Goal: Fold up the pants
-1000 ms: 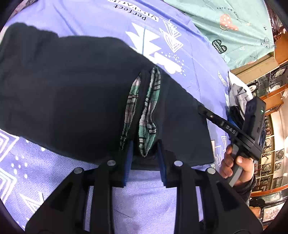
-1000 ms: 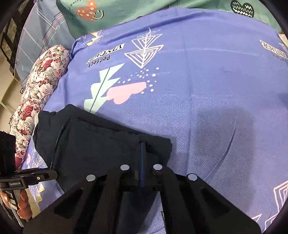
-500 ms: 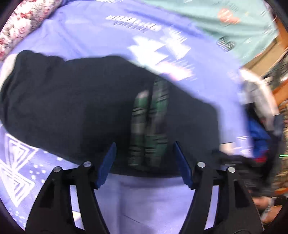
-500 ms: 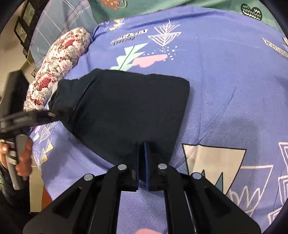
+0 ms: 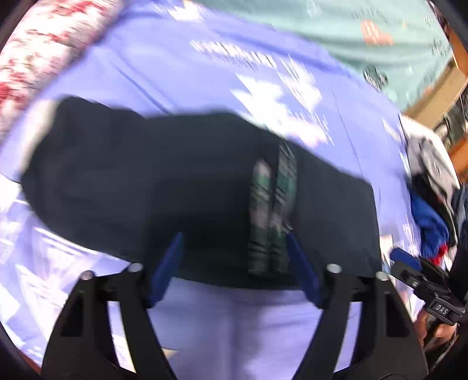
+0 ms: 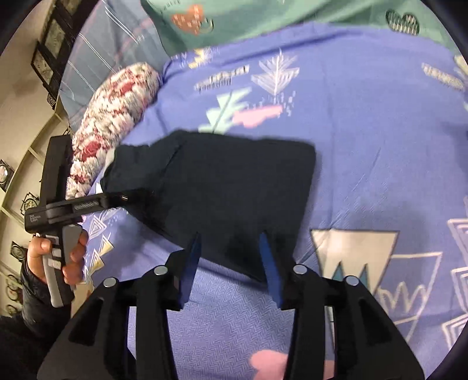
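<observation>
The black pants (image 6: 234, 190) lie folded into a flat rectangle on the purple printed bedsheet (image 6: 380, 146). In the left wrist view the pants (image 5: 146, 181) show a strip of green plaid lining (image 5: 269, 210) at the near edge. My left gripper (image 5: 234, 260) hovers over that edge, its jaws opening wide; the blue pads press on nothing. My right gripper (image 6: 231, 248) stands over the pants' near corner with its jaws opening, and the cloth lies loose beneath them. The left gripper (image 6: 117, 200) also shows at the pants' left end, held by a hand (image 6: 70, 257).
A floral pillow (image 6: 117, 117) lies along the bed's left side, close to the pants' far end. A green blanket (image 6: 263, 17) covers the head of the bed. A heap of clothes (image 5: 430, 181) sits at the bed's right edge, with wooden furniture behind it.
Both grippers have opened: the right one, shut on the pants' edge earlier, has let it go, and the left one has widened and drawn back from the plaid edge. The pants now lie flat.
</observation>
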Demonstrator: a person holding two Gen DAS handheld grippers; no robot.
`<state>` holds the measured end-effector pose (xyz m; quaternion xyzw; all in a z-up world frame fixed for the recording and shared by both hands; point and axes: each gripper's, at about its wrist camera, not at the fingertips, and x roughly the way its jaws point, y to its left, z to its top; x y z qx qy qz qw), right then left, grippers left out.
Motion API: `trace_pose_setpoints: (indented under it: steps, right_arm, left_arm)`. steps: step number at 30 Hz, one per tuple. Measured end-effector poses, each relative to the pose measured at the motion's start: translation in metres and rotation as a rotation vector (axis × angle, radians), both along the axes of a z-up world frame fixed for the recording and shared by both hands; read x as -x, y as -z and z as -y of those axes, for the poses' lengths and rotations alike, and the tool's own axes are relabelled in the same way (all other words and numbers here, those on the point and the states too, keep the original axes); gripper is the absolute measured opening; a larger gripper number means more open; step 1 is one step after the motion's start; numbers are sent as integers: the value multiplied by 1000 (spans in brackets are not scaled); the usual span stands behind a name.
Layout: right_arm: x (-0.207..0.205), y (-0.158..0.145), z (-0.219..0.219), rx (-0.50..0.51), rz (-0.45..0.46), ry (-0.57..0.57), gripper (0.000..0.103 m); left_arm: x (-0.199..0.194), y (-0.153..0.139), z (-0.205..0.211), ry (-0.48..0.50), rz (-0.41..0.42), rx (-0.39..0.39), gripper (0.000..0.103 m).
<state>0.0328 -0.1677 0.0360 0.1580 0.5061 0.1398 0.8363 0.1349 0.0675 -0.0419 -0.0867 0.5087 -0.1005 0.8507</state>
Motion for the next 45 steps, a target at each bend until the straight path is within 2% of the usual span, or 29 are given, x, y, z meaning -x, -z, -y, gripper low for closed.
trace_pose_setpoints:
  steps: [3,6,8,11,16,18,20,28,29,30,33,37,40,41,45]
  right_arm:
    - [4,-7,4,-7,17,22,45]
    - [4,-6,5,-20,4,38,46]
    - [4,-4,1,-17,-4,40,46]
    - [2,-5,-5,-15,-9,36,46]
    - [1,-10,-15,-48,-7,17,46]
    - [1,-11,-17,-53,-9,14,46]
    - [-1,-11,-19,-50,-11,16,46]
    - [-13,-5,-24,-74,-42,-2,46]
    - [-14,-6,-25,-78,-39,-6,46]
    - [-15,-6,-26,-79,-36,-9,46]
    - [-16,-9,-27,-87,-27,-15,46]
    - [-10,-12,-18,-94,-9,-4,46]
    - [-2,-14,-5,-95,5,18,46]
    - [0,-15,0,-102,11,24,46]
    - [12,-14,19,-123,18,63,46]
  left_arm:
    - [8,-13,-47,-95,39,50,85]
    - [13,-13,-95,-206,22,151,85]
    - [17,-9,-118,-249,20,168,85]
    - [16,1,-137,-273,-7,181,85]
    - [6,26,-172,-342,-78,290,81]
    - [-2,36,-177,-348,-99,293,63]
    - [-9,41,-185,-350,-98,315,60]
    - [-50,50,-196,-337,-124,382,58]
    - [-53,49,-194,-335,-131,363,51]
    - [-56,49,-192,-336,-135,323,34]
    - [-55,43,-185,-306,-111,269,22]
    - [-38,-2,-151,-233,3,118,20]
    - [-28,-36,-120,-141,75,68,19]
    - [-24,-50,-102,-84,104,48,19]
    - [-11,-84,-42,79,155,27,19]
